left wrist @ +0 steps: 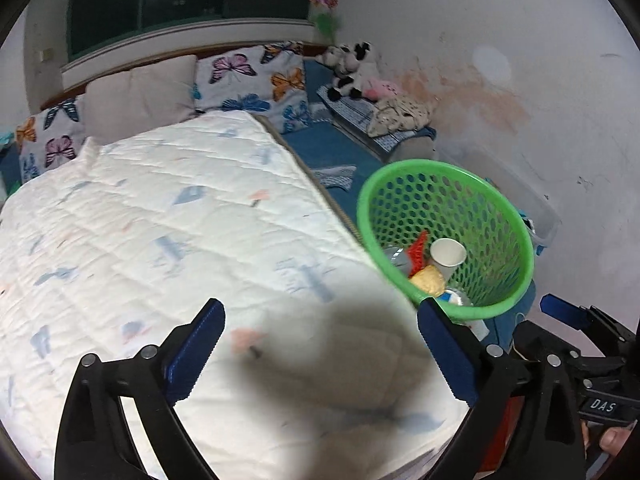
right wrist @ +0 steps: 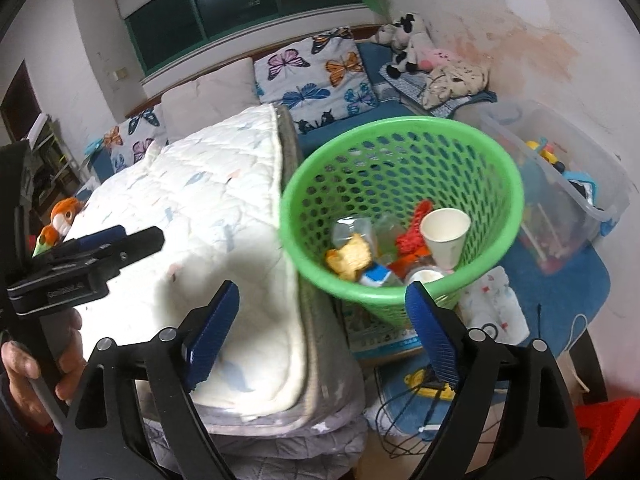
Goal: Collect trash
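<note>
Holding both claws wide, empty: you kept left gripper, right gripper near green basket, trash dropped inside.

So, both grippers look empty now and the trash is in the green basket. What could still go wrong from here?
1. The green basket looks tilted beside the bed edge; a bump from the open right gripper could tip it and spill the paper cup.
2. Cables lie on the floor below the basket and might snag a gripper or a foot.
3. The open left gripper hangs over the white quilt; moving lower, its fingers could catch the fabric.
</note>
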Demonstrator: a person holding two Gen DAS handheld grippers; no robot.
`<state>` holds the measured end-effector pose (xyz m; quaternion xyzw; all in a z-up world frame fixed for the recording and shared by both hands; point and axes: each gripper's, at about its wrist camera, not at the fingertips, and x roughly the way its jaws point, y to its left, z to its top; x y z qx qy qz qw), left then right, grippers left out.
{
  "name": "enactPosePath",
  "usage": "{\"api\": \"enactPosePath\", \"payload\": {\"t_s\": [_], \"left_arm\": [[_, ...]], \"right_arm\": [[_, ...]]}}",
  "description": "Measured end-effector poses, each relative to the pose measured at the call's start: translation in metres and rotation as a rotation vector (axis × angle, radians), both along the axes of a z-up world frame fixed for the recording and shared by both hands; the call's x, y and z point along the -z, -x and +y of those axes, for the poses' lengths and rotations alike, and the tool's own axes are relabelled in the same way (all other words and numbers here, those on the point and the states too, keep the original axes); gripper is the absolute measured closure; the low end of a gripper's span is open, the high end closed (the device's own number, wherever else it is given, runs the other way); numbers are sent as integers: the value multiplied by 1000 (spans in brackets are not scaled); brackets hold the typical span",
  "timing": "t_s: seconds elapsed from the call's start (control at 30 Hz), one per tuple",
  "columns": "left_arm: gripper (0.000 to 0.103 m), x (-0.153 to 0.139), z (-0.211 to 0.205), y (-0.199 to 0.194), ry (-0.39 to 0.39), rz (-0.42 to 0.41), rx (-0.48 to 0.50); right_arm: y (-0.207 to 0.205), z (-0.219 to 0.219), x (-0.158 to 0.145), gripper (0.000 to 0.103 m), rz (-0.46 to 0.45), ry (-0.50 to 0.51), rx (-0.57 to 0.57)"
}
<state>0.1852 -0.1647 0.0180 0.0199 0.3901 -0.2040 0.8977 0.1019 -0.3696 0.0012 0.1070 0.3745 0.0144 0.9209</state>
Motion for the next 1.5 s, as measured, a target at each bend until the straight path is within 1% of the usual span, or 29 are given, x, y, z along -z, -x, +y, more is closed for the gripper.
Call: {"api": "enactPosePath", "payload": {"t_s": [0.1, 0.27, 0.4, 0.57, 0.77, 0.9, 1.2, 1.4, 1.5], "left_arm": [[9, -3, 20, 8, 3, -10, -32], [9, -6, 50, 23, 2, -30, -84], [9, -2, 71, 37, -10, -38, -116], [9, 1, 93, 55, -13, -35, -154], [9, 4, 110, 72, -36, -37, -182], [9, 3, 123, 83, -41, -51, -210], [9, -2, 147, 111, -71, -103, -279], [9, -2, 157, 128, -86, -114, -304], [9, 1, 158, 138, -110, -118, -314]], "right_arm": [[5, 15, 3, 16, -3, 14, -13], [10, 33, 6, 16, -2, 6, -34], [14, 46, 8, 13, -3, 0, -43], [20, 63, 10, 13, -4, 14, -55], [30, 83, 9, 12, -21, 59, -76], [40, 92, 6, 10, -46, 86, -79], [58, 105, 3, 9, -69, 97, -100], [68, 115, 0, 9, -82, 85, -119], [72, 119, -1, 7, -88, 91, -128]]}}
